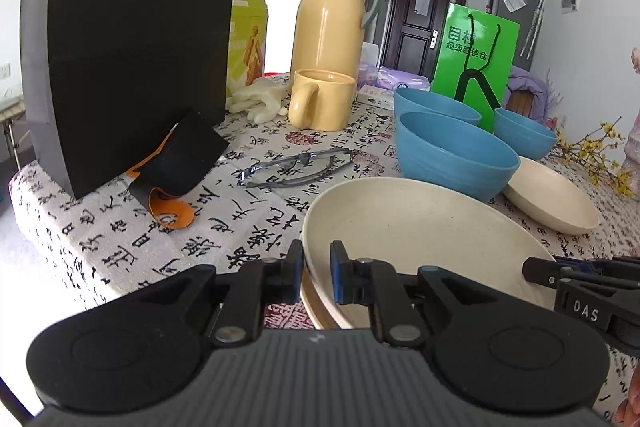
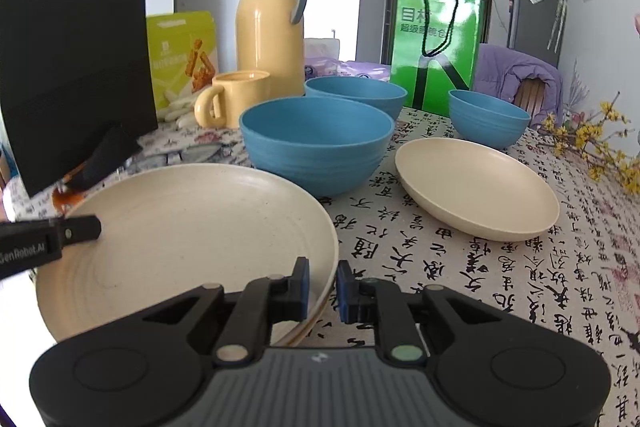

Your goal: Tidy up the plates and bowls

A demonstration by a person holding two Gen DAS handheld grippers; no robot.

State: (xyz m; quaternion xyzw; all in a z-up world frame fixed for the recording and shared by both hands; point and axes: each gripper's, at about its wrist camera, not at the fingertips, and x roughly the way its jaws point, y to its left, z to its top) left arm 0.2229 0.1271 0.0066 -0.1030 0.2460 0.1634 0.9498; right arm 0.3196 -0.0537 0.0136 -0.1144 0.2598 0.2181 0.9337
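A large cream plate (image 1: pixel 416 227) (image 2: pixel 188 227) lies on another plate beneath it, whose edge shows at the near rim. My left gripper (image 1: pixel 316 273) straddles its left rim, jaws narrowly apart. My right gripper (image 2: pixel 322 289) straddles its right rim the same way, and its tip shows in the left wrist view (image 1: pixel 560 273). A smaller cream plate (image 2: pixel 476 183) (image 1: pixel 554 195) lies to the right. Three blue bowls stand behind: a large one (image 2: pixel 316 143) (image 1: pixel 452 155), one behind it (image 2: pixel 356 95), and a small one (image 2: pixel 486 117).
On the calligraphy tablecloth (image 2: pixel 460 267) stand a yellow mug (image 1: pixel 320 99), a yellow thermos (image 1: pixel 332 11), a green paper bag (image 2: pixel 436 47) and a black bag (image 1: pixel 132 27). Glasses (image 1: pixel 296 167) lie left of the bowls. Yellow flowers (image 2: pixel 596 143) lie at the right.
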